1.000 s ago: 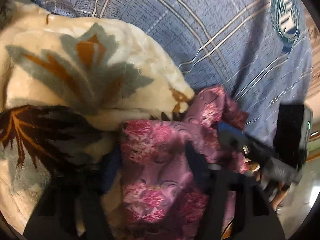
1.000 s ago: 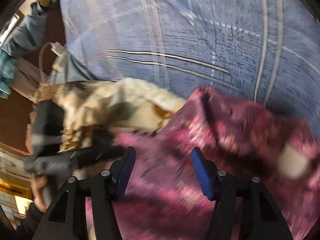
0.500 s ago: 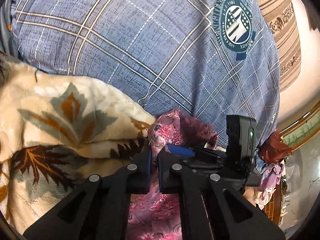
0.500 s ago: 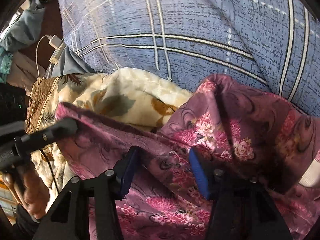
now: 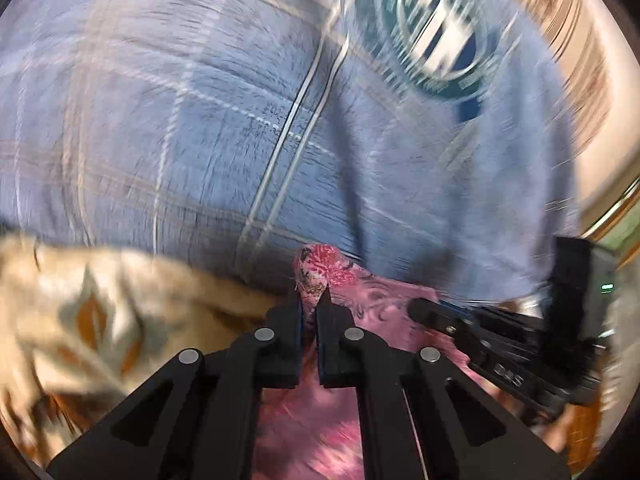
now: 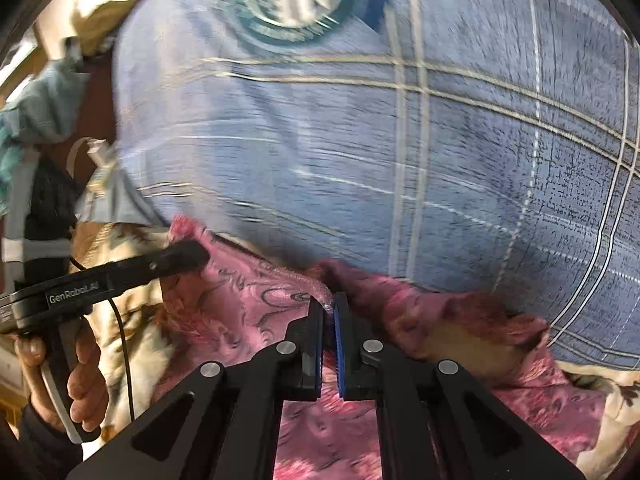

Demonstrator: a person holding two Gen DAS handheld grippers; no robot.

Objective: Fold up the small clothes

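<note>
A small pink floral garment (image 5: 340,280) (image 6: 248,304) lies over a cream leaf-patterned blanket. My left gripper (image 5: 309,300) is shut on a bunched corner of it, which sticks up between the pads. My right gripper (image 6: 329,306) is shut on the garment's upper edge further along. Each gripper shows in the other's view: the right gripper (image 5: 424,310) at the garment's right side, the left gripper (image 6: 188,254) at its left corner. The edge is stretched between the two grips. A hand (image 6: 84,376) holds the left gripper's handle.
A blue plaid bedcover (image 5: 240,140) (image 6: 440,160) with a round teal emblem (image 5: 436,28) fills the background. The cream blanket (image 5: 92,320) (image 6: 132,332) lies left of the garment. A white charger cable (image 6: 94,152) and bunched clothes (image 6: 36,112) sit at the far left.
Both grippers closed on the pink garment, the left first, the right within the last half second. Both then rose, lifting the garment's edge off the blanket.
</note>
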